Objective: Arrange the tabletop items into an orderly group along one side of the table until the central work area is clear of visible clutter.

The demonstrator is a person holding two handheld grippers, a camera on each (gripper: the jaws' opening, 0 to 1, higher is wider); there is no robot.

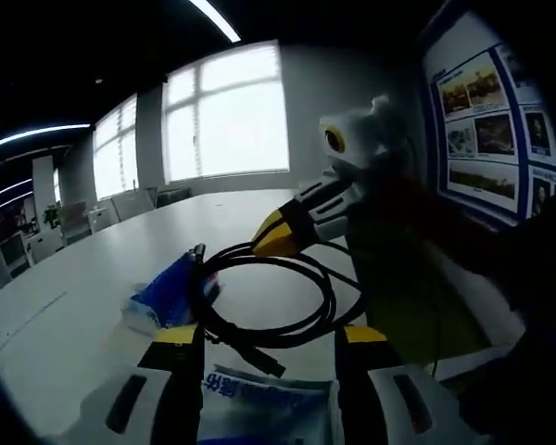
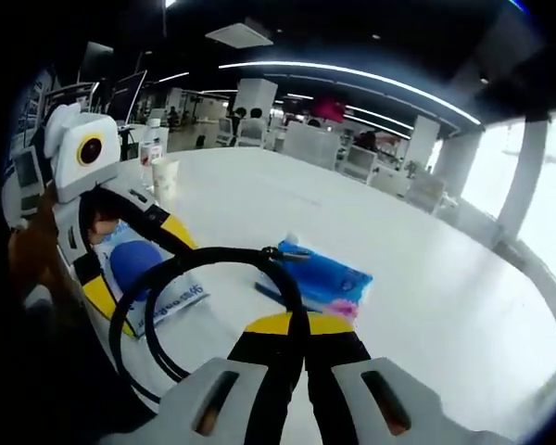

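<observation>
A black cable (image 2: 204, 278), coiled in loops on the white table (image 2: 426, 297), is pinched between the pressed-together jaws of the right gripper (image 2: 292, 338), which is reached in low from the table's side. The left gripper (image 1: 264, 357) is held low with 2 jaws spread over what seems a printed packet (image 1: 259, 403). A blue pack (image 2: 320, 276) lies beside the coil.

Coiled black cable (image 1: 269, 301); blue packet (image 1: 167, 297)

We spot blue characters on the white packet (image 1: 259, 394) between the left gripper's jaws, too blurred to read; the wall poster's (image 1: 496, 111) captions are illegible too.
</observation>
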